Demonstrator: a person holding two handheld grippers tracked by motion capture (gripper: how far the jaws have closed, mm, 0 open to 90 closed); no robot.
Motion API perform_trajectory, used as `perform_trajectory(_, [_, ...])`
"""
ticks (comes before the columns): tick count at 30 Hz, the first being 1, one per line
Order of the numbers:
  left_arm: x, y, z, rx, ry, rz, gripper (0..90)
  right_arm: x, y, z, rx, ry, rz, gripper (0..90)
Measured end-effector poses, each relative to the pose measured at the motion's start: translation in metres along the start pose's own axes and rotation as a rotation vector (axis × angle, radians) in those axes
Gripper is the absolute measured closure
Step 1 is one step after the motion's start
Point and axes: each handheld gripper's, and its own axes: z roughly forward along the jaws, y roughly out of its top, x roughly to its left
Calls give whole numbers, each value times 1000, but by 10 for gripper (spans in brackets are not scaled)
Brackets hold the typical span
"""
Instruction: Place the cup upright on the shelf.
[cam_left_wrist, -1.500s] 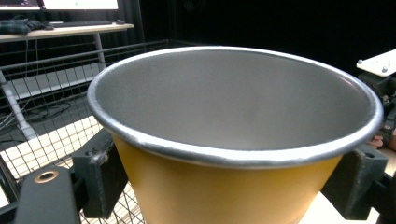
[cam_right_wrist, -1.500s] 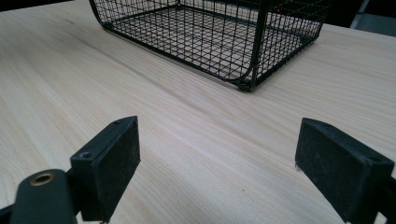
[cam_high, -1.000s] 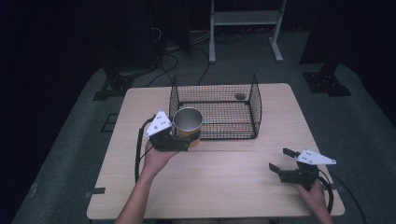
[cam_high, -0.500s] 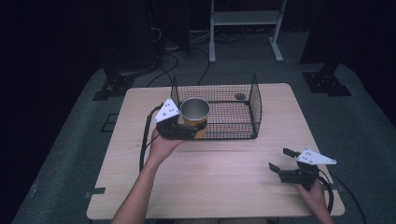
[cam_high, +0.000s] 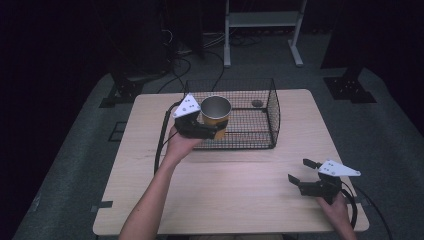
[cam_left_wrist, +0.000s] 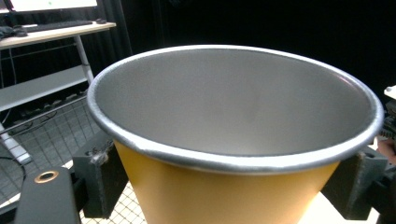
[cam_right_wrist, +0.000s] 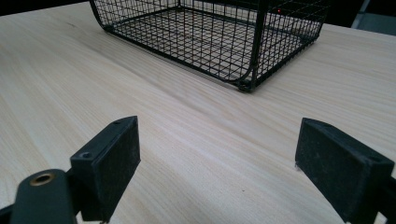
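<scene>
A yellow cup (cam_high: 216, 116) with a silver inside hangs upright over the left part of the black wire basket (cam_high: 260, 131). My left gripper (cam_high: 214, 131) is shut on its lower wall. In the left gripper view the cup (cam_left_wrist: 233, 140) sits between both pads (cam_left_wrist: 100, 172), its rim wide and its inside bare. My right gripper (cam_high: 299, 171) stands open near the table's front right, low over the wood. In the right gripper view its fingers (cam_right_wrist: 109, 163) are far apart with only bare tabletop between them, and the basket's corner (cam_right_wrist: 247, 84) lies ahead.
A small dark round object (cam_high: 257, 103) lies on the basket floor at the back right. The wooden table (cam_high: 230, 200) has bare room in front of the basket. Behind the table stand a white rack (cam_high: 260, 20), dark stands and cables on the floor.
My left gripper has lifted the cup and carried it right and away, from beside the basket's left front corner to over the basket. The right gripper has stayed put.
</scene>
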Motion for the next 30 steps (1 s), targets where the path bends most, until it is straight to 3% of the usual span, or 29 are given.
perform_trajectory(19, [19,19,34,12,-32,-13,148,0,0,0,-2,3,-4,130])
perform_trajectory(30, [27,20,50,34,-37,-5,149,0,0,0,-2,3,-3,130])
